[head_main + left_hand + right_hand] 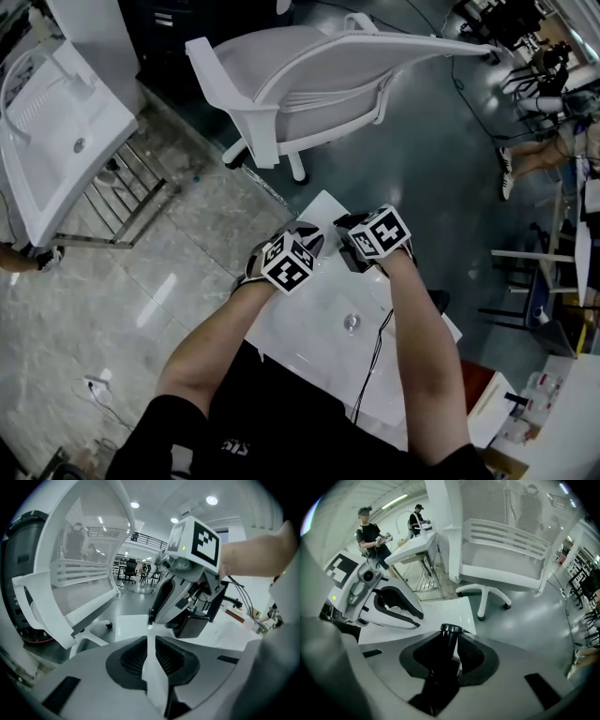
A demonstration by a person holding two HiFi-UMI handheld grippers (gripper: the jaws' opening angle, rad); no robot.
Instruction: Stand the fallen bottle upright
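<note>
A dark bottle with a round black cap stands between the jaws of my right gripper, which is shut on it. In the head view the right gripper points steeply down over the far part of the white table, and the bottle is hidden under it. My left gripper hovers close beside it on the left. In the left gripper view the left gripper has its jaws open by a narrow gap, showing only bare table. The right gripper stands just ahead of it.
A white office chair stands just beyond the table's far edge. A white washbasin on a metal stand is at the far left. Boxes and clutter lie at the right. A cable runs across the table. Two people stand far off.
</note>
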